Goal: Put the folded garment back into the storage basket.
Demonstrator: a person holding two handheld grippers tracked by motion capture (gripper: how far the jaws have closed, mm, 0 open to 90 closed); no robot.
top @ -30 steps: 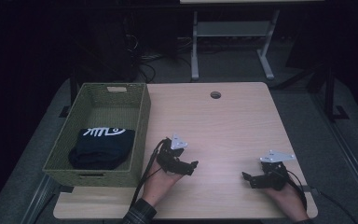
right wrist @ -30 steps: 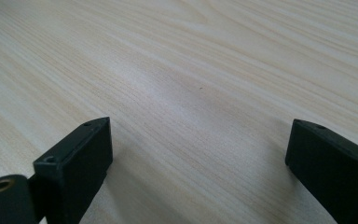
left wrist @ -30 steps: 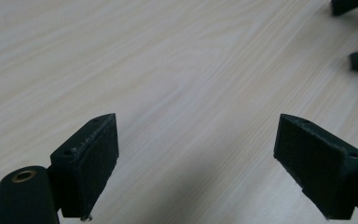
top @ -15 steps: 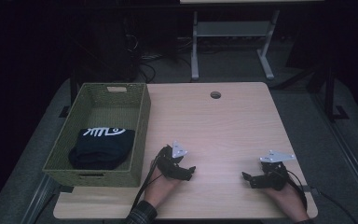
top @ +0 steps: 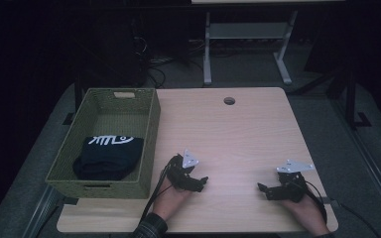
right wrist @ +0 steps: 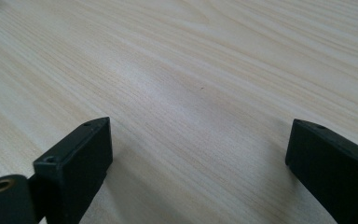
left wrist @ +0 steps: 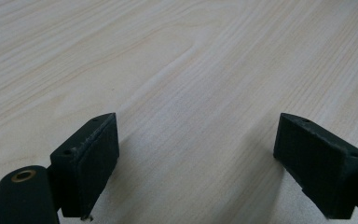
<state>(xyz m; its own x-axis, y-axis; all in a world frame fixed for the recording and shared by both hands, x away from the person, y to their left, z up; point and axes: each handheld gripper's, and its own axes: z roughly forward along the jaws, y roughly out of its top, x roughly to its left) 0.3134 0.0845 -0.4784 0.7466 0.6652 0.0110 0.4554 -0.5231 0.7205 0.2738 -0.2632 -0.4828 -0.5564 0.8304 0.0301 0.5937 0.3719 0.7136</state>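
Both hands come in from the bottom of the high view, each holding a gripper low and well apart from the other. The left gripper (top: 202,182) points right and slightly forward, jaws spread wide with nothing between them. The right gripper (top: 263,190) points left, jaws likewise wide and empty

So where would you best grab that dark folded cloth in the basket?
Probably from straight above, pinching the raised top fold of the dark cloth. It lies flat and low at the near end of the green basket, whose tall walls block any sideways approach. The left gripper is closer.
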